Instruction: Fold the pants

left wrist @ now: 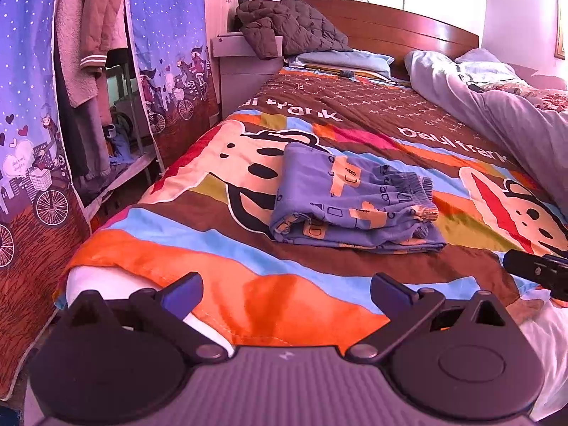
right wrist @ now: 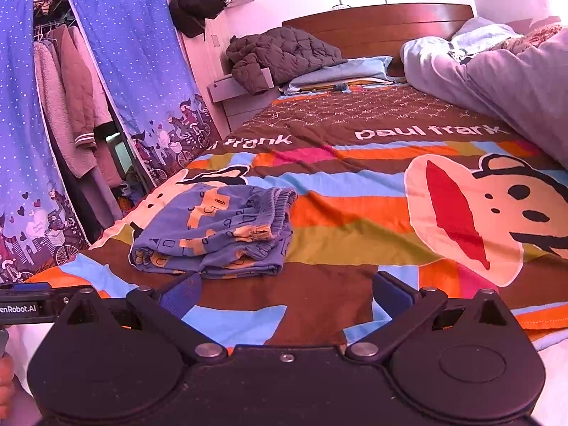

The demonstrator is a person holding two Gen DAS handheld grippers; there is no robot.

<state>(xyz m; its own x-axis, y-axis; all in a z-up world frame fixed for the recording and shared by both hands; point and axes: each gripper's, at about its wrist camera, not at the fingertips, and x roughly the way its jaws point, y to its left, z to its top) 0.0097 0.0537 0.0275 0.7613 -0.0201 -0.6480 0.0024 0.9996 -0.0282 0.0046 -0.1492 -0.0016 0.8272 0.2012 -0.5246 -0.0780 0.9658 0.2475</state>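
Observation:
Blue patterned pants (left wrist: 351,198) lie folded in a compact bundle on the striped cartoon bedspread (left wrist: 248,284), waistband toward the right. They also show in the right wrist view (right wrist: 216,227), left of centre. My left gripper (left wrist: 285,293) is open and empty, held back near the foot of the bed, short of the pants. My right gripper (right wrist: 285,293) is open and empty too, back from the pants and to their right. The right gripper's tip (left wrist: 536,271) shows at the left view's right edge.
A fabric wardrobe (left wrist: 106,106) with hanging clothes stands left of the bed. A dark quilted jacket (left wrist: 291,26) lies on the nightstand by the wooden headboard (left wrist: 408,25). A grey duvet (left wrist: 497,113) and pillows are heaped on the bed's right side.

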